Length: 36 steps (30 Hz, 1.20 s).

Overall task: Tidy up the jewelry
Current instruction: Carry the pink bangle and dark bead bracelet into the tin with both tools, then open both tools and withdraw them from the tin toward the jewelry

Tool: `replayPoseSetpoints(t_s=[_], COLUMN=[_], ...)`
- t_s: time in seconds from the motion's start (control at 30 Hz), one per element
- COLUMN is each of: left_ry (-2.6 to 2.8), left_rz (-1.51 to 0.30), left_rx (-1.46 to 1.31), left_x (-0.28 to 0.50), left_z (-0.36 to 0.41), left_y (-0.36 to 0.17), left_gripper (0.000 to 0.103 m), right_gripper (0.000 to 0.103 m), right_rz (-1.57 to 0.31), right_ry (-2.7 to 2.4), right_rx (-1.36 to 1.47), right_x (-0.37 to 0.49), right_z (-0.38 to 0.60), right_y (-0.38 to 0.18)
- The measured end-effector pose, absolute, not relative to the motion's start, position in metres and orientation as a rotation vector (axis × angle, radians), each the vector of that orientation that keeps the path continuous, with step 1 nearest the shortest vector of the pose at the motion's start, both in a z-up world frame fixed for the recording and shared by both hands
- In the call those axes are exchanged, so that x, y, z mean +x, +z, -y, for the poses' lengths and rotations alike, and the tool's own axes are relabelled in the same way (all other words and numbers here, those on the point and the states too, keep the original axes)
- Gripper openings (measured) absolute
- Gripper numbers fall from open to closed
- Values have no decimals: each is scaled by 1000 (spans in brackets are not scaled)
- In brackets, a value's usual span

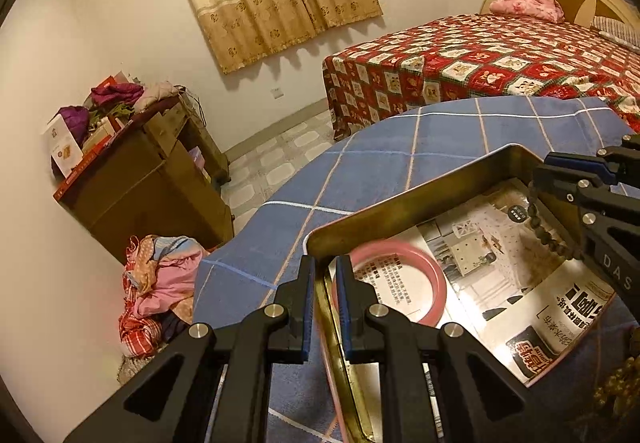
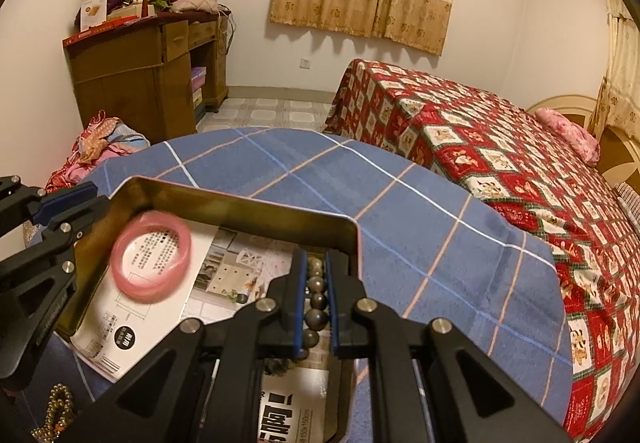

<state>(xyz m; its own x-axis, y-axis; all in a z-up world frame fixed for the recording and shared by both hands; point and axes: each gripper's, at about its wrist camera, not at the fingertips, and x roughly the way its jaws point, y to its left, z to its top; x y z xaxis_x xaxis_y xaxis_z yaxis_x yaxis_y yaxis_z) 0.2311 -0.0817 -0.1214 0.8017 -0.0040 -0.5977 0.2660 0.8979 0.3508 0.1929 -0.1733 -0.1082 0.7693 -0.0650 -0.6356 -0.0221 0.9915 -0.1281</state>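
Bedroom: right tongs read "DAS" (partly hidden).

Tin walls enclose the lower centre of the frame, bangle inside at left; bare blue cloth beyond lies unobstructed.

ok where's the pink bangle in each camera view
Left wrist view: pink bangle lies low centre, inside the metal tray, just beyond the left gripper.
Right wrist view: pink bangle lies left of centre, near the tray's far left corner.
Shared landmark: the printed leaflet under it.
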Motion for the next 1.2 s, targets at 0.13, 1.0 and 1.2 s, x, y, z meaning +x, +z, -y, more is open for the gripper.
replayPoseSetpoints(t_s=[0.13,1.0,1.2], left_ry=[-136,-91,-88], left_rz=[-623,-551,-542], left_rx=[454,447,443], left_x=[230,195,181], left_z=[84,70,64], left_y=[-120,-105,-100], left_gripper=[11,76,76], right_gripper=[16,57,62], right_rz=[-686,-607,-601], right_ry=[-21,-33,-37], right_rx=[-139,-148,-163], right_x=[192,156,144], right_z=[174,177,177], right_y=[-108,-86,-84])
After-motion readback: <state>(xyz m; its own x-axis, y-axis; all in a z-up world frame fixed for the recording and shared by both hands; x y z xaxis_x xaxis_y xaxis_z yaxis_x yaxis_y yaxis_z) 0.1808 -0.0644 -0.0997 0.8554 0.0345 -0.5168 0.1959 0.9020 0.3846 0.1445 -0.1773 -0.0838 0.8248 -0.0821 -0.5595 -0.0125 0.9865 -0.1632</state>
